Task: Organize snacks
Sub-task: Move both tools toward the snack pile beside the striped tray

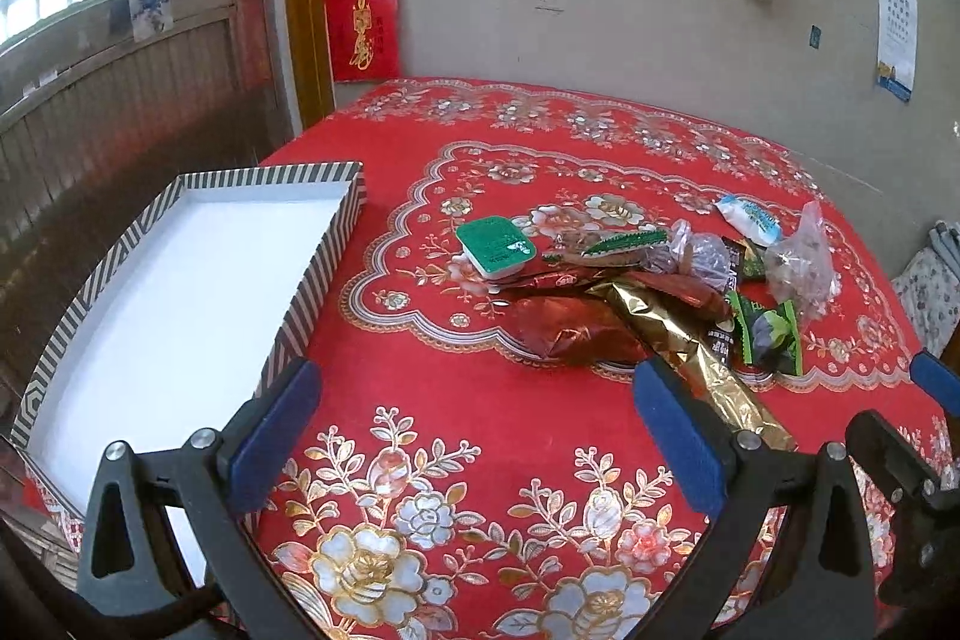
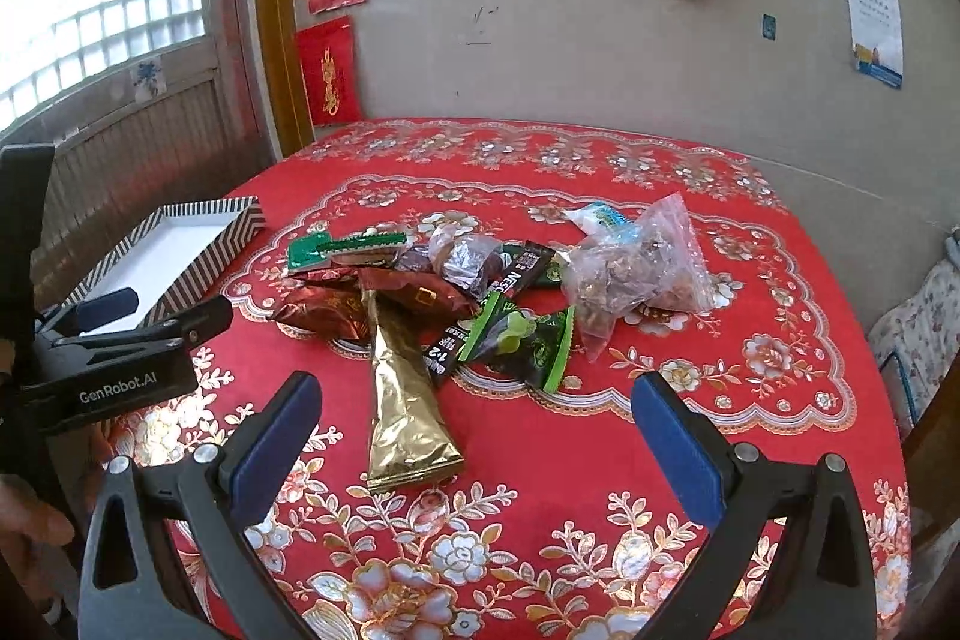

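left gripper [image 1: 480, 436]: held spread wide, nothing grasped
right gripper [image 2: 474, 436]: held spread wide, nothing grasped
striped box [image 1: 312, 274]: left of snack pile [image 1: 648, 292]

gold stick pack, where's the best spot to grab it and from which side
Probably the near, free end of the gold stick pack, approached from the front by the right gripper, whose open jaws straddle it. It lies flat and long, pointing at the camera; its far end is tucked under the red packet, and the near end lies bare on the tablecloth.

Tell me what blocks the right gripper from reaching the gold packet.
Nothing visible. The right gripper is open, and the gold packet lies on the tablecloth straight ahead between its fingers, its far end under the snack pile.
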`<action>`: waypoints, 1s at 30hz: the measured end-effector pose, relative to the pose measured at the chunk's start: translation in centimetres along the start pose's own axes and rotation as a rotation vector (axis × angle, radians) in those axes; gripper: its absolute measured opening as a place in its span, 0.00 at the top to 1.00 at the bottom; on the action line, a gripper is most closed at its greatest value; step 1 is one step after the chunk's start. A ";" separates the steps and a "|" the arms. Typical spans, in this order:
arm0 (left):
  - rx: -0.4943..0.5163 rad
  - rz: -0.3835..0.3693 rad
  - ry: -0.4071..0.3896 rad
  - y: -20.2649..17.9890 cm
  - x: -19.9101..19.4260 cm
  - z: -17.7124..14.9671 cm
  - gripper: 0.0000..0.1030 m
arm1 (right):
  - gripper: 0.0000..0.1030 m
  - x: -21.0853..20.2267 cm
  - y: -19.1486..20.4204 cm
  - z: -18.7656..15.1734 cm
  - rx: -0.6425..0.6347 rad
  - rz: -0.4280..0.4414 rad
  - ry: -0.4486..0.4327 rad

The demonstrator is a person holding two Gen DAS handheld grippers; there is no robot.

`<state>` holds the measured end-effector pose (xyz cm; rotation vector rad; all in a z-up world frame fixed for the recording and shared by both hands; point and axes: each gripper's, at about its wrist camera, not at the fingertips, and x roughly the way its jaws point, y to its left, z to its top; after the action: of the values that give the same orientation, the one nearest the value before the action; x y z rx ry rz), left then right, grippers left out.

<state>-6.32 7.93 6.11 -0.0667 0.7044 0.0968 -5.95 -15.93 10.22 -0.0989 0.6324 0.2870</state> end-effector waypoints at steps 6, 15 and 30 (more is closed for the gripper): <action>0.000 0.000 0.015 -0.3 0.4 -0.2 0.00 | 0.00 0.2 0.2 -0.2 -0.007 0.011 0.012; 0.007 0.011 0.015 -0.5 0.5 -0.2 0.00 | 0.00 0.5 0.2 -0.3 -0.002 0.012 0.023; 0.006 0.016 0.014 -0.6 0.7 -0.4 0.00 | 0.00 0.9 0.0 -0.6 0.005 0.014 0.040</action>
<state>-6.01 7.38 5.34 -0.0557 0.7192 0.1098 -5.59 -15.88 9.20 -0.0957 0.6736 0.2976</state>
